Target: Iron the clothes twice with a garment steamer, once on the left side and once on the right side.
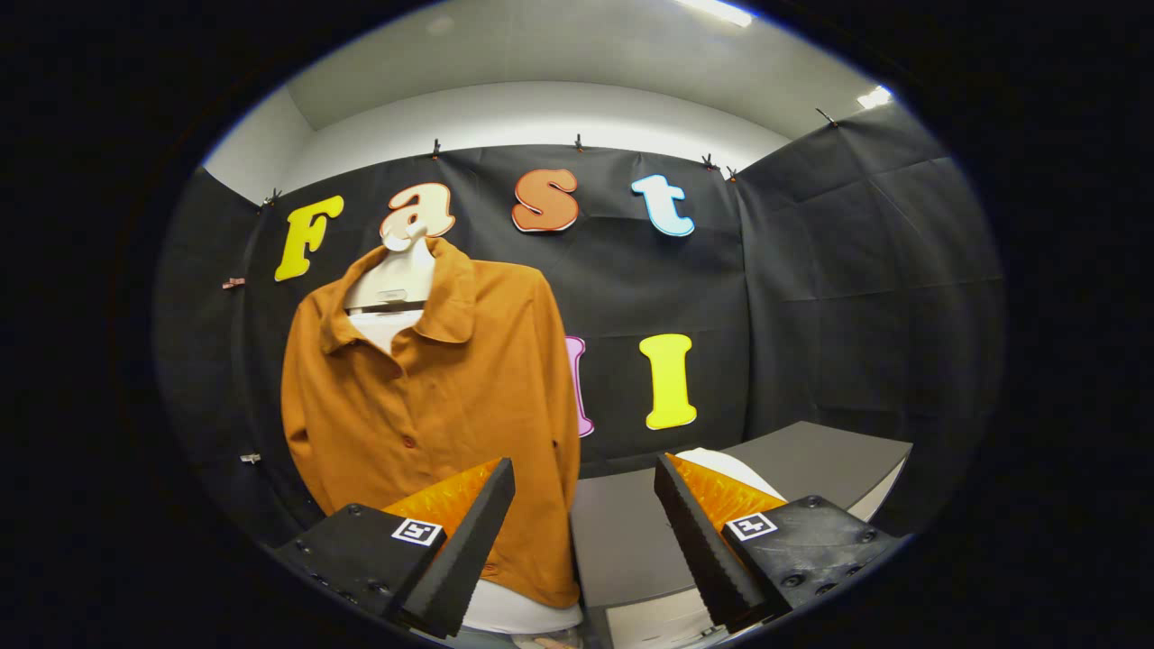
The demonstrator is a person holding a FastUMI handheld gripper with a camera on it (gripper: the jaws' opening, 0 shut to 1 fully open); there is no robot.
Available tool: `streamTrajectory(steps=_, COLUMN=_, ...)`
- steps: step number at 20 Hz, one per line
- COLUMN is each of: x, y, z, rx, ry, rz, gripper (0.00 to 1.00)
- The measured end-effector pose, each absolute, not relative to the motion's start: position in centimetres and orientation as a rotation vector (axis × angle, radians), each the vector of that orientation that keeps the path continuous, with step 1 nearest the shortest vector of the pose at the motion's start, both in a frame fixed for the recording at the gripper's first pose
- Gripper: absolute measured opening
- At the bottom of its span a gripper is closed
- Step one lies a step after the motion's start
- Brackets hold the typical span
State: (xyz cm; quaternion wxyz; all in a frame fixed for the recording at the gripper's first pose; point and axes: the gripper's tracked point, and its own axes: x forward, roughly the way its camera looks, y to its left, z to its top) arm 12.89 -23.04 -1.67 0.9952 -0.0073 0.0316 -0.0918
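Orange-brown button-front shirt [433, 397], collar open, hanging upright on a white mannequin form. Beyond the left finger, against the black cloth.

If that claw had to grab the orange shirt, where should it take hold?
Probably the sleeve on the side of the orange shirt nearest the table. It hangs loose off the white form, so the open, empty gripper could straddle its edge from the front.

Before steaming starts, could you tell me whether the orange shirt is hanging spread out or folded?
Hanging spread: the orange shirt drapes buttoned on a white form. The gripper is open and empty.
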Motion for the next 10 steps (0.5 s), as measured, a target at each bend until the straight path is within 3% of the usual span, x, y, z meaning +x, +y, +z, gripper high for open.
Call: streamTrajectory(steps=10, x=16.4, y=-34.1, z=-3.7, rx=0.0, ry=0.133, rz=-0.258, gripper=0.98)
